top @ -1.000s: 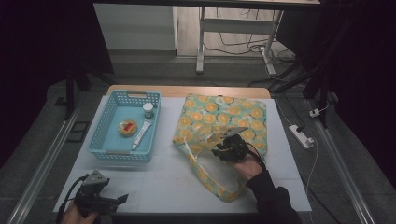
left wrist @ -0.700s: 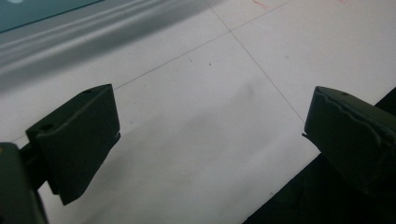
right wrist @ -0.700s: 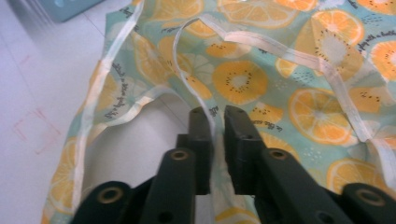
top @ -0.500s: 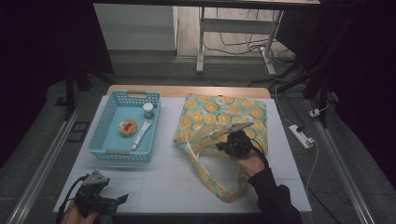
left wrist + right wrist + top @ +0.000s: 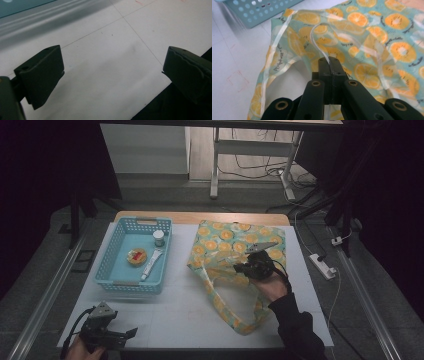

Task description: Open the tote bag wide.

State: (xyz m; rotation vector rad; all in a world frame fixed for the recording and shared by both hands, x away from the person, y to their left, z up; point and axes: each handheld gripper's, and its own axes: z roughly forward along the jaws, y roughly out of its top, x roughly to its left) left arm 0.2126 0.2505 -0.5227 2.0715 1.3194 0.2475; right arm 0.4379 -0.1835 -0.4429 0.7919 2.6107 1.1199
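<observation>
High view: a white table is seen from above, with a light blue perforated basket set at its far left and an orange-slice patterned tote bag laid flat to the right of it, the two kept apart by a strip of bare tabletop. Inside the basket, a small white-capped jar, a round yellow item with a red centre and a white tube are held; the tube is laid lengthwise just beside the round item. The right gripper is held over the middle of the bag by a hand in a dark sleeve, and the bag's near handle is looped toward the table's near edge. In the right gripper view, the jaws are seen pressed together on a translucent strap of the bag, which is pinched between the tips and arches away over the printed fabric; a corner of the basket is shown at the upper left. The left gripper is held at the table's near left corner, well apart from the bag. In the left gripper view, its jaws are spread wide over bare white tabletop, with nothing between them.
</observation>
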